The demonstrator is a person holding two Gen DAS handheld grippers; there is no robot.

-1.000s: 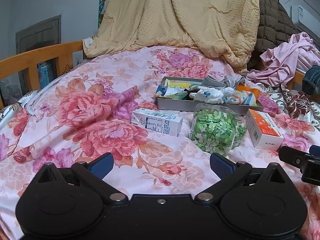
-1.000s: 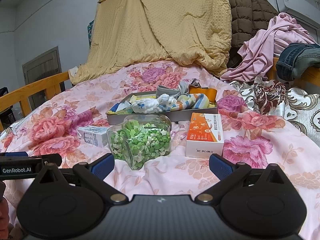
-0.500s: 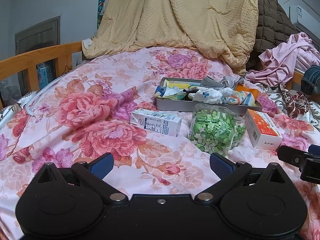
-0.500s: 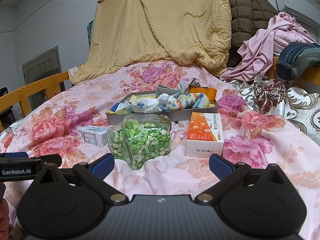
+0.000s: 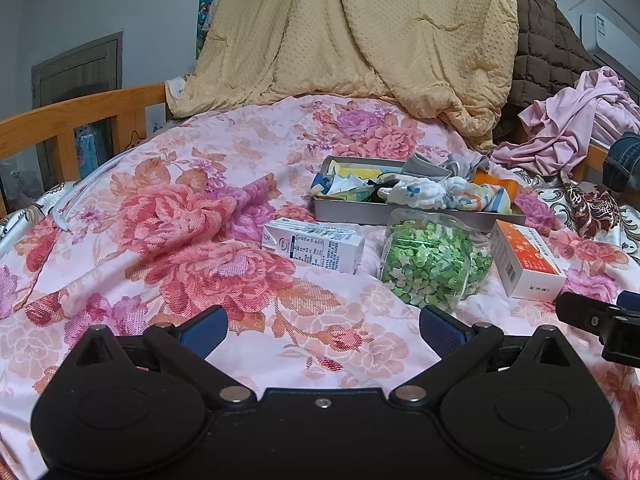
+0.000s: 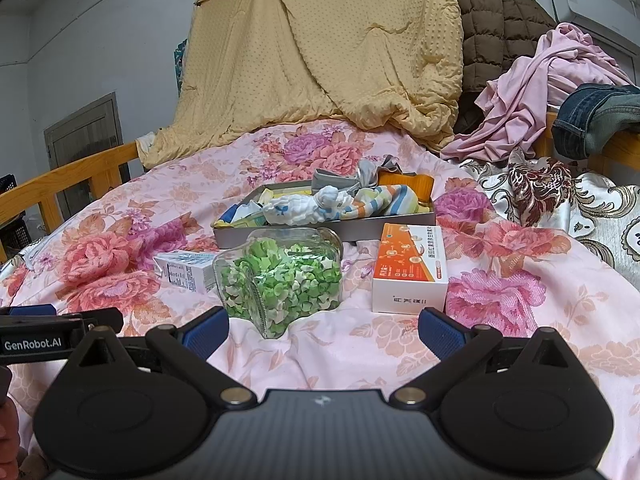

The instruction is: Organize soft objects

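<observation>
Right now both claws hover low over a bed spread with a pink floral quilt (image 5: 192, 240). The left claw (image 5: 323, 330) has its 2 blue pads spread wide with nothing between them, and the right claw (image 6: 323, 330) is likewise spread and empty. Ahead on the quilt sits a grey tray (image 6: 288, 235) heaped with soft cloths (image 6: 320, 204), including a white knotted one and a striped one. Just in front of the tray lie a clear jar of green and white paper stars (image 6: 280, 280), a small milk carton (image 5: 314, 245) to its left, and an orange-and-white box (image 6: 410, 268) to its right. A yellow blanket (image 5: 360, 32) hangs behind.
</observation>
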